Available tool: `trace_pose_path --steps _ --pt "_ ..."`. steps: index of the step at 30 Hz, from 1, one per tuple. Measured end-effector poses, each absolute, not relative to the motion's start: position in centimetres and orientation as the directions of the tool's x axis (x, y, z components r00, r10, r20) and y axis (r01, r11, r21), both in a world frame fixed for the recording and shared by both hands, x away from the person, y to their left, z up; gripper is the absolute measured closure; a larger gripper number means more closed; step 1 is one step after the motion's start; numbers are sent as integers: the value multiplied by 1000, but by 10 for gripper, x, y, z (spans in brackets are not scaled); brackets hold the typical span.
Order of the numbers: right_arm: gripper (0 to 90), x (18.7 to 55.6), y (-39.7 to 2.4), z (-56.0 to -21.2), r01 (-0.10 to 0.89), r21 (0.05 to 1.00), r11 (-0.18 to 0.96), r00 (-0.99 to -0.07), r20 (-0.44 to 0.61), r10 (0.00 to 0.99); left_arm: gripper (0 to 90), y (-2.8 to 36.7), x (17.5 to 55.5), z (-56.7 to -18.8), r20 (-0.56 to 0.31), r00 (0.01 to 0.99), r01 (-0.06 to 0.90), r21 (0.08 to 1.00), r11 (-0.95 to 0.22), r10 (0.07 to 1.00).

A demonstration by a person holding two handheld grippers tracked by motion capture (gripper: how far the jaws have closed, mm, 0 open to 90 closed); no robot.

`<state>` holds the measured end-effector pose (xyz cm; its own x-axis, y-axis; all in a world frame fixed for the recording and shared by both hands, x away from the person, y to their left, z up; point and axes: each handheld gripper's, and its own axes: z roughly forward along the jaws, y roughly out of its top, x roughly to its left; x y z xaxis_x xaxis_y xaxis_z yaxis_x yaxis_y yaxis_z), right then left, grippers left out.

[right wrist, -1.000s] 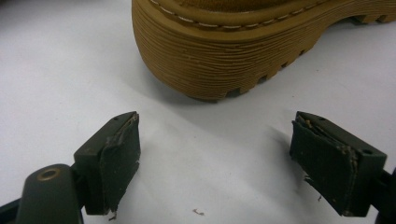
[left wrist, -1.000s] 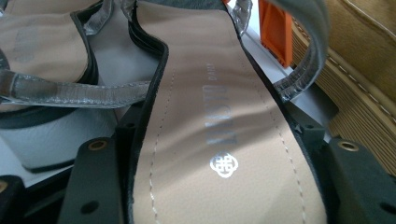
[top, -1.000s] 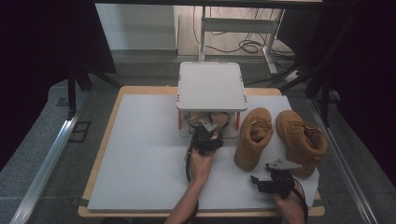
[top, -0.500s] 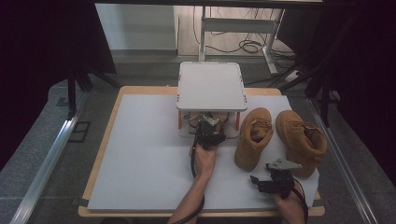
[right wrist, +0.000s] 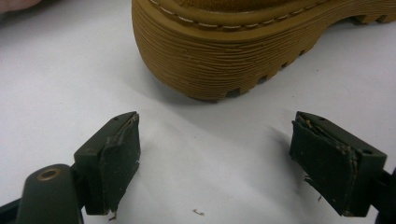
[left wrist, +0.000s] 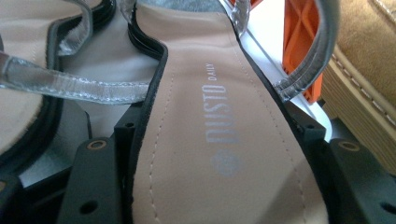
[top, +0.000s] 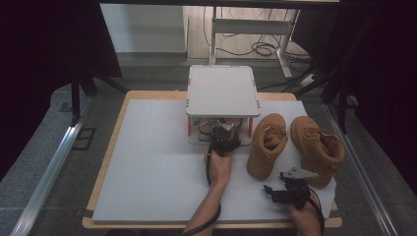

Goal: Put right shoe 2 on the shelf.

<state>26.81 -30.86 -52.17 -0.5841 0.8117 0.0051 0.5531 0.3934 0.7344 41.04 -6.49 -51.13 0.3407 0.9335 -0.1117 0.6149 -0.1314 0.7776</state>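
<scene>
Left gripper point(top: 223, 139) was reaching under the small white rack point(top: 222, 90) at the far middle of the desk point(top: 147, 172). Sandal point(left wrist: 219, 140) sat on the rack's lower level, insole up, silver straps point(left wrist: 70, 86) across it. Its long axis ran straight away from the gripper, heel end nearest. Both jaws straddled the sole's 2 edges and looked to be in contact, so I'd call it pinching the sandal across its width. 2nd sandal point(left wrist: 23, 107) lay just beside it. Right gripper point(top: 287, 191) was spread and empty, hovering near the desk's front edge, just short of the tan boot point(top: 265, 145) sole. Left hand was clearly nearer; next move would likely be a straight pull back along the sandal's axis.
</scene>
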Motion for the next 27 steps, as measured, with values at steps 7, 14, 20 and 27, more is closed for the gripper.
trace_pose_path --steps 7,14,20,27 --pt "160 268 -309 -522 553 734 394 -584 4 812 309 -63 411 -511 -140 385 624 768 -145 912" --pt "160 268 -309 -522 552 734 395 -584 3 812 284 -53 402 -512 -152 418 623 765 -161 896" --pt "160 268 -308 -522 553 734 394 -584 3 812 279 -43 391 -508 -152 454 606 775 -179 878" --pt "160 268 -308 -522 552 734 395 -584 3 812 256 -34 379 -501 -171 495 570 804 -170 852"
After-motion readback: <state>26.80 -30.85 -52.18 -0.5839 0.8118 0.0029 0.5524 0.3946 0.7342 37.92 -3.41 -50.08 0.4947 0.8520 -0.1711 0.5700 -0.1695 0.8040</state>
